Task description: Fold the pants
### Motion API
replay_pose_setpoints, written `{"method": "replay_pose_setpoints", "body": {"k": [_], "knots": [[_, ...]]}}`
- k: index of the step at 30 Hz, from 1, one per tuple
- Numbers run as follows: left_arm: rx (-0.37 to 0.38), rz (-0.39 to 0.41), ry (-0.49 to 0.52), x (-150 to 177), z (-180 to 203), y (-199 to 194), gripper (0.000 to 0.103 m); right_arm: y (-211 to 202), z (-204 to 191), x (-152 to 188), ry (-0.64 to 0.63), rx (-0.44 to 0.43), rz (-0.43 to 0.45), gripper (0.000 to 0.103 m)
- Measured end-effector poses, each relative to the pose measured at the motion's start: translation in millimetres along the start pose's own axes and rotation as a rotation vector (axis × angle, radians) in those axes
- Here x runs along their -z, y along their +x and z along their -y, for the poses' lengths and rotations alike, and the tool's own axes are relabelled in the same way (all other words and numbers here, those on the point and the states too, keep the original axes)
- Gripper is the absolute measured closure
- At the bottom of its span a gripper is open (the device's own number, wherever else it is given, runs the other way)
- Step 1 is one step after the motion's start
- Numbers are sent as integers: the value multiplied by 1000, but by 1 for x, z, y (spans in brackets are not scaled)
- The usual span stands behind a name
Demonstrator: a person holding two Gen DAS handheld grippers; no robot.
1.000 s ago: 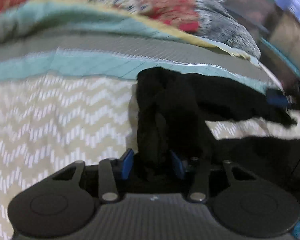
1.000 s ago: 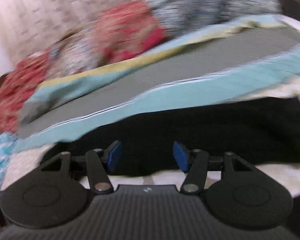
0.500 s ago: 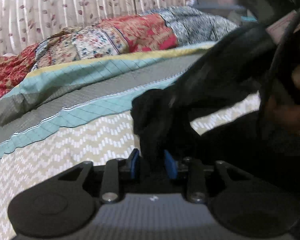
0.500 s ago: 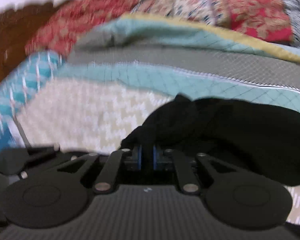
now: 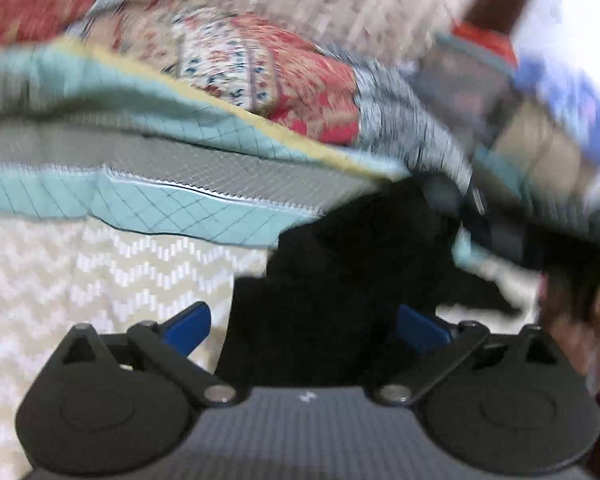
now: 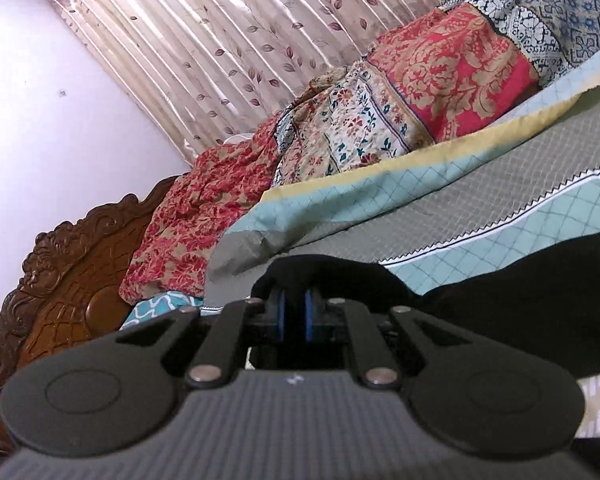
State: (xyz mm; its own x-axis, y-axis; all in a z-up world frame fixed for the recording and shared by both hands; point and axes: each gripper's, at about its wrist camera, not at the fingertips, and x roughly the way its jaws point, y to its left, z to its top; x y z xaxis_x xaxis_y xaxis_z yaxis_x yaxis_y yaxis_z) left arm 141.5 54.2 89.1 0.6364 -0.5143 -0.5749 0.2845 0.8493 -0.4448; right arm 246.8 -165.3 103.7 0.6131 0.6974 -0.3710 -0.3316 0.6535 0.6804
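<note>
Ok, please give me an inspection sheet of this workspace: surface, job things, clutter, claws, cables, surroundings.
Surface: bed cover, cream zigzag part with teal and grey bands behind it.
Job's things: black pants bunched on the cover, not yet folded flat.
Clutter: patterned red and cream bedding heaped at the far side.
Claws: left claw open, jaws just opened, pants between the pads but not pinched; right claw shut on the black pants.
Cables: nothing seen.
Surroundings: leaf-print curtain, plain wall, carved wooden headboard; the left wrist view is blurred.
</note>
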Motion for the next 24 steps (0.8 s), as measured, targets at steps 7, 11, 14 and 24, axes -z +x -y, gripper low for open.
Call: {"method": "replay_pose_setpoints", "body": {"k": [7,11,14,24], "knots": [[176,-24,-221,-9,-63,36,0,-19,6,1,57,-73,14,91],[391,-10,-226,-8,-60,45,0,-33,9,6,100,-144,32,91],[499,-37,-176,-3,-46,53,2,-48,18,12,153,-182,77,91],[386,15,-84,7,-27,31,91,-52,40,10,253,-102,104,91]]}}
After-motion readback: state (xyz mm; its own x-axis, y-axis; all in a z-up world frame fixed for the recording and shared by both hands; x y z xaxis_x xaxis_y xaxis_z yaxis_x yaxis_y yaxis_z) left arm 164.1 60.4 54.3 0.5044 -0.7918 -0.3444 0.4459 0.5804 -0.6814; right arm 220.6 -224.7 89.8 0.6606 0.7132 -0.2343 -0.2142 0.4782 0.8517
